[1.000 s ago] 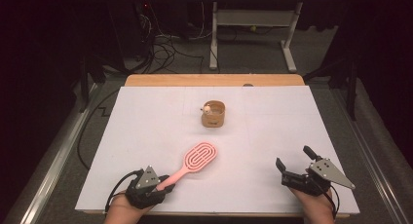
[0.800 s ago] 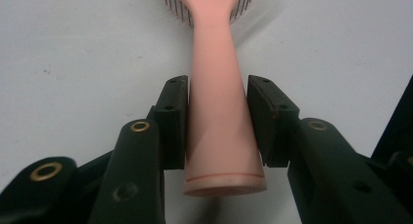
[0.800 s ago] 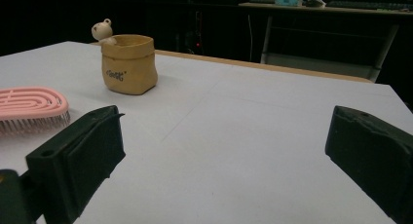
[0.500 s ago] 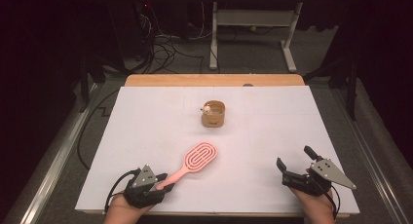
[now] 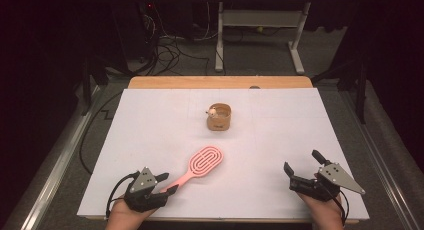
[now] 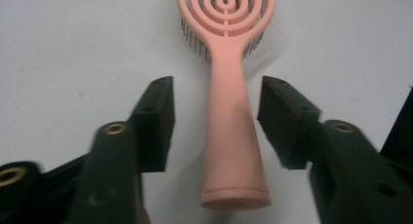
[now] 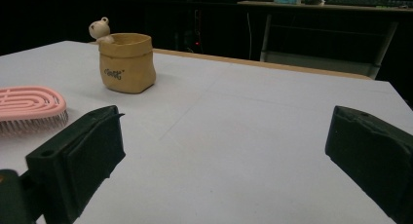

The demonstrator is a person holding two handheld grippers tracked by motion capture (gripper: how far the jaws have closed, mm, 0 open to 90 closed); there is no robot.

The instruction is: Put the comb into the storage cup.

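A pink hairbrush [image 5: 200,166] lies on the white table, bristles down, its handle pointing toward the near left. My left gripper [image 5: 166,183] is open at the near left edge. In the left gripper view the brush handle [image 6: 233,136] lies between the two jaws with a gap on each side, and the left gripper [image 6: 215,117] does not touch it. My right gripper [image 5: 302,162] rests open at the near right with nothing between its jaws; it is also open in its own view [image 7: 224,151]. A tan pouch-like holder [image 5: 219,117] with a small bear figure on its rim stands at mid table.
The white sheet [image 5: 150,120] covers the table, with a wooden edge [image 5: 220,82] at the far side. Beyond it are cables [image 5: 165,45] and a white desk frame [image 5: 260,25] on the dark floor. The holder [image 7: 126,63] and the brush head [image 7: 29,104] show left of the right gripper.
The left gripper has crept slightly forward along the brush handle. The right gripper, brush and holder have not moved.
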